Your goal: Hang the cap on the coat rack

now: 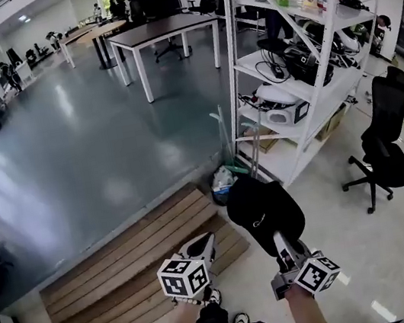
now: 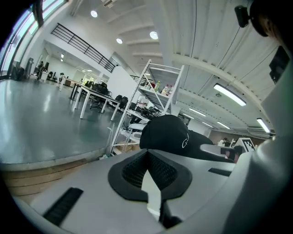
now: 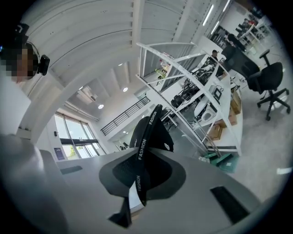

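Note:
A black cap point(image 1: 263, 212) with a small white logo hangs in my right gripper point(image 1: 280, 242), which is shut on it; in the right gripper view the cap point(image 3: 153, 130) stands up from the jaws, and its strap printed "FASHION" point(image 3: 141, 153) is pinched between the pads of the right gripper point(image 3: 138, 176). My left gripper point(image 1: 204, 245) is held just left of the cap and apart from it. Its jaws are shut with nothing between them, as the left gripper view shows for the left gripper point(image 2: 148, 157), with the cap point(image 2: 165, 134) beyond it to the right. No coat rack is in view.
A white metal shelving unit point(image 1: 301, 62) loaded with gear stands ahead on the right, with bags point(image 1: 225, 180) at its foot. A black office chair point(image 1: 384, 140) is at the far right. A wooden pallet point(image 1: 128, 266) lies below left. Desks point(image 1: 164, 32) stand far back.

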Available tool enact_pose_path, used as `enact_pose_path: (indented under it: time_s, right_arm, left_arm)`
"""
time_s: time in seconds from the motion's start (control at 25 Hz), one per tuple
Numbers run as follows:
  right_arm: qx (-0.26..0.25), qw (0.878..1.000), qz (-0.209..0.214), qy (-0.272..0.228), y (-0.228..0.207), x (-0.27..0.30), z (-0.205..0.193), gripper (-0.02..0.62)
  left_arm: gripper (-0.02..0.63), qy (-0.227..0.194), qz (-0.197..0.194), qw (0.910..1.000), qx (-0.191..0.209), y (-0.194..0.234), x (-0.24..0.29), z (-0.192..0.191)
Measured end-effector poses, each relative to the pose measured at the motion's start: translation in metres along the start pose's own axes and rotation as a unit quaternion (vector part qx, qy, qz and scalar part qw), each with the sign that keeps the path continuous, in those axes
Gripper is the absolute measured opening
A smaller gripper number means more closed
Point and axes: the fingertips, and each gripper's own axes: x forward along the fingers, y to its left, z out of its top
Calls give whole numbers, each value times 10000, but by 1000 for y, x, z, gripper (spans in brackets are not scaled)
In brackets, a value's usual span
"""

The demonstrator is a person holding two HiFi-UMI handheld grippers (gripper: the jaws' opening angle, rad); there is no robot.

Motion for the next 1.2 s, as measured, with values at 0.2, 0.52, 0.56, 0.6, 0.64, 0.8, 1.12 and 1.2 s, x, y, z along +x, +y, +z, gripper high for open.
enact_pose_path:
  time_s: [0.2,0.52,0.56,0.6,0.64,0.8,1.12,1.2]
  right_arm:
    - [27,9981,459,416,23,12,-34,20]
    - [75,9902,1047,921,51,22,-73,20]
    - [69,9889,1110,986,56,23,-78,20]
    - [58,9875,1172,1048,61,24,-83,20]
    - [44,9862,1234,1104,66,26,-87,20]
    - [5,9805,1493,1280,93,36,-103,20]
    - [-16,9656,1989,1673,154,60,-147,20]
    - [-15,9604,2130,1797,174,64,-163,20]
  left_arm:
    - [3,-191,539,9982,-199,23,-47,-16]
    - [3,-497,1207,9907,-384,44,-102,-33]
    - [3,-524,1267,9897,-401,45,-109,-35]
    - [3,-559,1320,9888,-417,47,-116,-36]
    - [3,-602,1372,9878,-433,49,-123,-37]
    - [3,-781,1611,9826,-488,61,-153,-35]
    - [3,-1050,2079,9705,-616,96,-222,-33]
    - [3,-1118,2227,9662,-654,106,-244,-34]
